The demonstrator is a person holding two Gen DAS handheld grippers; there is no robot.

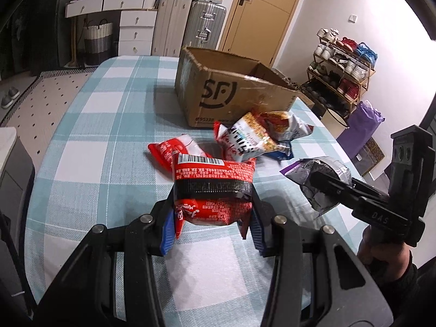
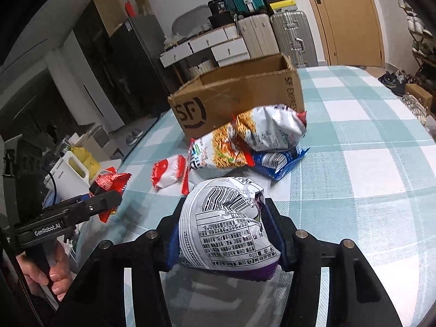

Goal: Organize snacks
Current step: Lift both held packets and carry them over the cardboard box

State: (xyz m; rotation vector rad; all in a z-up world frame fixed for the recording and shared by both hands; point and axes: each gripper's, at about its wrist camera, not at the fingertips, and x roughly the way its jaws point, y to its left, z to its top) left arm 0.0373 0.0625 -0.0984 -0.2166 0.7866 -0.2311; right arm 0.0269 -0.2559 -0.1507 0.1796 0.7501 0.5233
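Observation:
My left gripper (image 1: 212, 190) is shut on a red snack packet (image 1: 215, 171) and holds it above the checked tablecloth (image 1: 109, 136). My right gripper (image 2: 223, 218) is shut on a silver and purple packet (image 2: 226, 231), also off the table. Each shows in the other view: the right gripper (image 1: 324, 182) with its silver packet (image 1: 318, 169), the left gripper (image 2: 109, 199) with its red packet (image 2: 111, 181). Ahead stands an open SF cardboard box (image 1: 234, 95) (image 2: 237, 98). Before it lie noodle snack packets (image 2: 220, 150), a blue packet (image 2: 280, 160) and a red-and-white packet (image 1: 169, 147).
The table's rounded edge falls away to the left and right. A shoe rack (image 1: 343, 68) and a purple bag (image 1: 362, 128) stand to the right of the table. Suitcases (image 1: 207, 24) and white drawers (image 1: 136, 27) line the far wall. A white jug (image 2: 73, 174) sits beyond the left edge.

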